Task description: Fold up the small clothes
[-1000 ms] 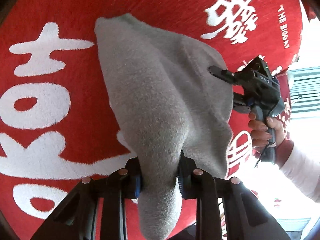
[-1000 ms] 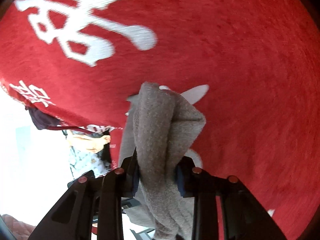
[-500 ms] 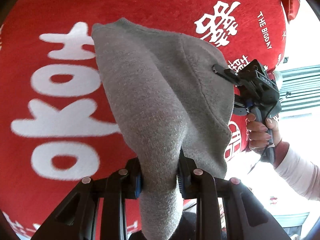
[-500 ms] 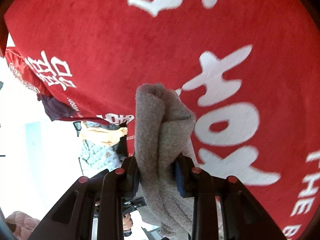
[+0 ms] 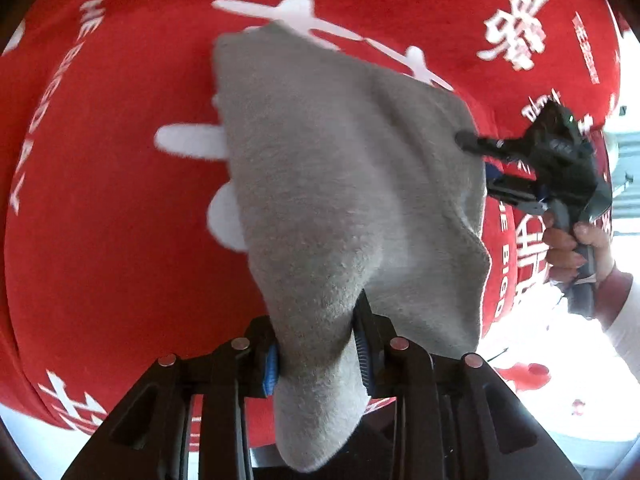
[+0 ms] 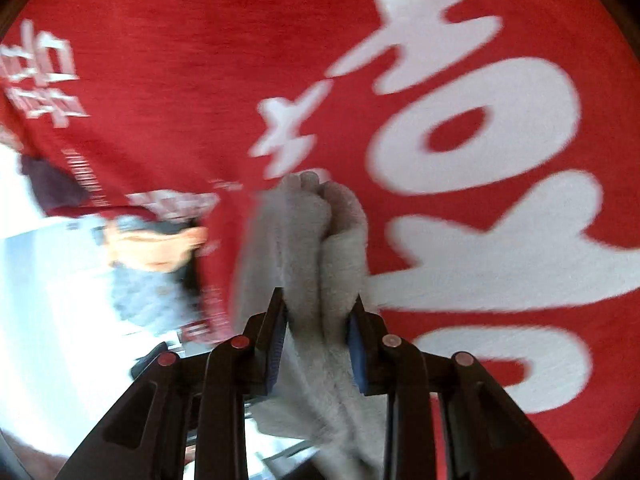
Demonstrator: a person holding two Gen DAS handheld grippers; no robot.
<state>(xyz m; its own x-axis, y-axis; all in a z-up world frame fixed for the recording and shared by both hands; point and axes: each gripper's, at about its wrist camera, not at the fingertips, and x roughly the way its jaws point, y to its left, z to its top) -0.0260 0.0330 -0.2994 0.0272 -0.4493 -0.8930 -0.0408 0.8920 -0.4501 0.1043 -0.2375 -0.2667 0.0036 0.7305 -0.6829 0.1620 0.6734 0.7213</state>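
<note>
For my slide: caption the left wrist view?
Left gripper and right gripper hold a grey garment above red cloth.

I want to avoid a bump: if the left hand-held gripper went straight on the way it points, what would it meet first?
Probably the red cloth, behind the grey garment that the left hand-held gripper holds; depth is unclear.

Daylight, bright; background at lower right of the left wrist view and at left of the right wrist view blown out white. Strong fisheye bending, dark vignette corners. Right view motion-blurred: white lettering on the red fleece cloth (image 6: 160, 80) smeared. Left view sharper; grey fuzzy knit garment (image 5: 340, 184) evenly lit, soft shadows.
</note>
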